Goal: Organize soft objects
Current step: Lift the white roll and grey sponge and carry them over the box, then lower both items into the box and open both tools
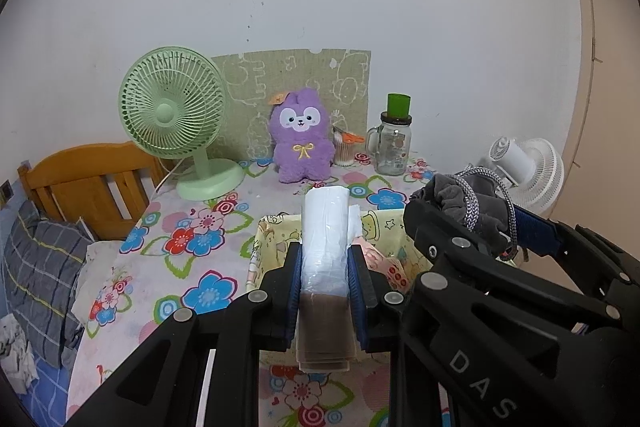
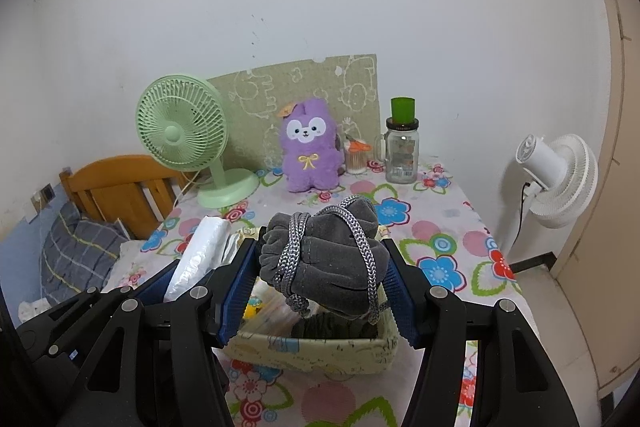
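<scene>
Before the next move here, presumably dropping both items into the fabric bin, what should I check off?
1. Left hand-held gripper shut on the white plastic roll: ok.
2. Right hand-held gripper shut on the grey drawstring pouch: ok.
3. Pouch above the fabric bin: ok.
4. Roll above the bin: ok.
5. Free room inside the bin: cannot tell.
6. Pouch cord clear of the fingers: cannot tell.
</scene>
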### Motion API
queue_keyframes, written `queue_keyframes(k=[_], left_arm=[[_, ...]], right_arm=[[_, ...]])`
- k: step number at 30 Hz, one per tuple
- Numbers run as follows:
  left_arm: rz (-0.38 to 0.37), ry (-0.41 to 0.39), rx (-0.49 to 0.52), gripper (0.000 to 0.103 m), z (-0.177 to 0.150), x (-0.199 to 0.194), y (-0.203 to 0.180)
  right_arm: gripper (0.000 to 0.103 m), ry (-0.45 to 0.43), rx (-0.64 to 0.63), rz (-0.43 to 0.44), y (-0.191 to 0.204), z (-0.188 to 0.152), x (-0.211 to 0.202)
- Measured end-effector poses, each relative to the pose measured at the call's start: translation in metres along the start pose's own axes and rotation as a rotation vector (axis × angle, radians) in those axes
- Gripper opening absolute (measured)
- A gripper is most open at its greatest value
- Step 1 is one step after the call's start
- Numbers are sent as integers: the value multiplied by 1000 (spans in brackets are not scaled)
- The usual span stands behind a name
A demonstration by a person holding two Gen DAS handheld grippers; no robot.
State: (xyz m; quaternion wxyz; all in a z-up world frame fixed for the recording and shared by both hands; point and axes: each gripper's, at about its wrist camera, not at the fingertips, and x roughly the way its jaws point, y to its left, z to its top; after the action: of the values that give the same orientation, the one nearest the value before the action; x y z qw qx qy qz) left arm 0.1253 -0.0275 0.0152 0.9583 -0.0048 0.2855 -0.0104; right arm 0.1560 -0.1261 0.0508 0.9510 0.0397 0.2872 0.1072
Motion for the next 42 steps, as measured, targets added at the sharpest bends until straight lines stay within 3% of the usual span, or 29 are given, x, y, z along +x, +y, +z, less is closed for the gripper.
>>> queue_keyframes(k=[27, 35, 40, 42], left_arm=[[-12, 109, -34, 23, 8, 93, 14], [9, 162, -25, 42, -6, 108, 21], [14, 187, -43, 47, -12, 114, 29], [13, 191, -47, 54, -13, 115, 31]], right_arm=[[64, 105, 1, -14, -9, 7, 90], [64, 145, 4, 11, -6, 0, 111], [64, 166, 0, 28, -1, -5, 120], [64, 172, -1, 32, 0, -6, 123]])
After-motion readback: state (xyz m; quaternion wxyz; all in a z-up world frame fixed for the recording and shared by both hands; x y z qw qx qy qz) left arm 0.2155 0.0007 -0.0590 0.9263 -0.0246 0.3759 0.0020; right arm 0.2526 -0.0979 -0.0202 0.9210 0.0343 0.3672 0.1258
